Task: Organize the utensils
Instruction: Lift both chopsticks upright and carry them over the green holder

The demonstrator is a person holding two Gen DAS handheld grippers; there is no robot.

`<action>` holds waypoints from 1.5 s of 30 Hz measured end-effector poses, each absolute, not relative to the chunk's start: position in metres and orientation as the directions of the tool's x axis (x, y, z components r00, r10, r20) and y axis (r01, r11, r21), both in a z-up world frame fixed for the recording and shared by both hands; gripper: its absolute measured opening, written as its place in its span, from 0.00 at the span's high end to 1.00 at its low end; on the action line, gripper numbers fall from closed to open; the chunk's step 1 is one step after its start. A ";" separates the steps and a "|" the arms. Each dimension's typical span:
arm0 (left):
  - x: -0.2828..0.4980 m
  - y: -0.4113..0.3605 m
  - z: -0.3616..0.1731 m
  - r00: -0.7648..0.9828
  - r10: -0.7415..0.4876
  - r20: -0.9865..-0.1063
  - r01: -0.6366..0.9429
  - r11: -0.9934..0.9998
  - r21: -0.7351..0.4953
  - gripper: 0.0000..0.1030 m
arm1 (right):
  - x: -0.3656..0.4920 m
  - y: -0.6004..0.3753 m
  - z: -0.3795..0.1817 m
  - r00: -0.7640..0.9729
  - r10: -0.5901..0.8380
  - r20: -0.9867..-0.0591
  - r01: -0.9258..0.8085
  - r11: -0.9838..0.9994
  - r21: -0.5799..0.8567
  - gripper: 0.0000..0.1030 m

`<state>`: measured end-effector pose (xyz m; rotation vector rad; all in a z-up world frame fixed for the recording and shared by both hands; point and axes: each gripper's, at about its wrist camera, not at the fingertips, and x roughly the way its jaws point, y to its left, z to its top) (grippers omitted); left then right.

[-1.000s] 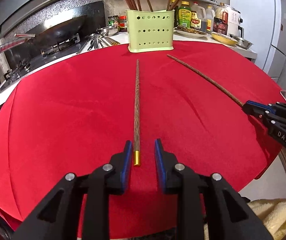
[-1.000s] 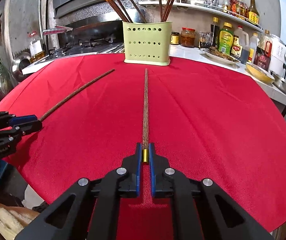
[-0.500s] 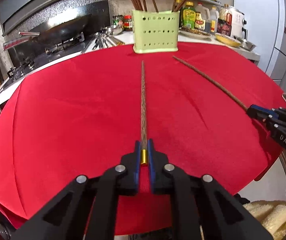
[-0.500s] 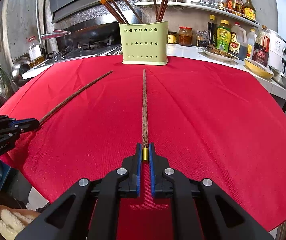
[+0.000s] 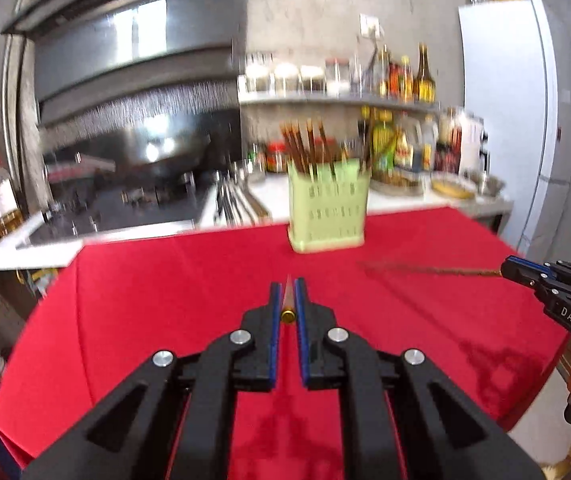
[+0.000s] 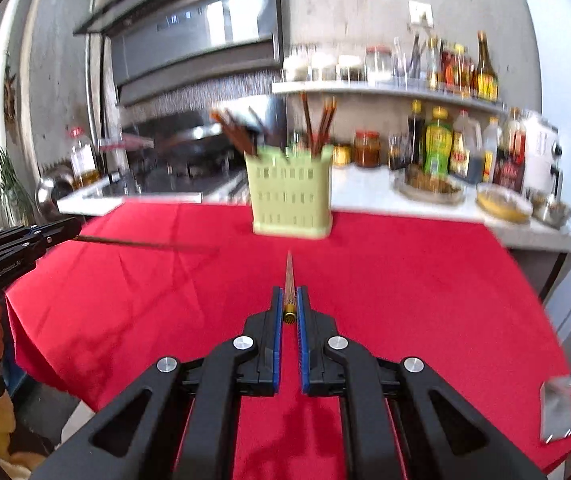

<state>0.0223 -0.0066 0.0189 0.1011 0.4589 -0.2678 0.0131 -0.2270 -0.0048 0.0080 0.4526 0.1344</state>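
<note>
Left tool (image 5: 288, 300) is clamped on left chopstick (image 5: 288, 294); right tool (image 6: 290, 300) on right chopstick (image 6: 288, 280). Holder (image 6: 290, 200) is seen at 12 o'clock on desk (image 6: 405, 280). Metal plate (image 6: 559, 410) is seen at 4 o'clock in right view only.

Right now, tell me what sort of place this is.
Most likely a home kitchen: a wok on a gas stove, a shelf of sauce bottles, and a green chopstick holder on a red-clothed table.
</note>
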 end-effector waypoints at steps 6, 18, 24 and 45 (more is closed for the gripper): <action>0.026 -0.008 0.063 0.899 -0.257 -0.354 0.288 0.957 0.035 0.93 | 0.029 -0.223 0.046 0.927 0.125 -0.352 -0.135 0.991 -0.004 0.93; 0.041 -0.006 0.082 0.909 -0.266 -0.320 0.293 0.955 0.039 0.93 | 0.062 -0.223 0.085 0.930 0.113 -0.349 -0.136 0.990 -0.040 0.93; 0.054 -0.006 0.078 0.917 -0.245 -0.314 0.280 0.957 0.073 0.93 | 0.085 -0.219 0.080 0.931 0.086 -0.355 -0.118 0.991 -0.067 0.92; 0.091 -0.009 0.008 0.826 -0.275 -0.493 0.310 0.951 -0.013 0.94 | 0.113 -0.208 0.004 0.859 0.099 -0.503 -0.147 0.988 -0.057 0.94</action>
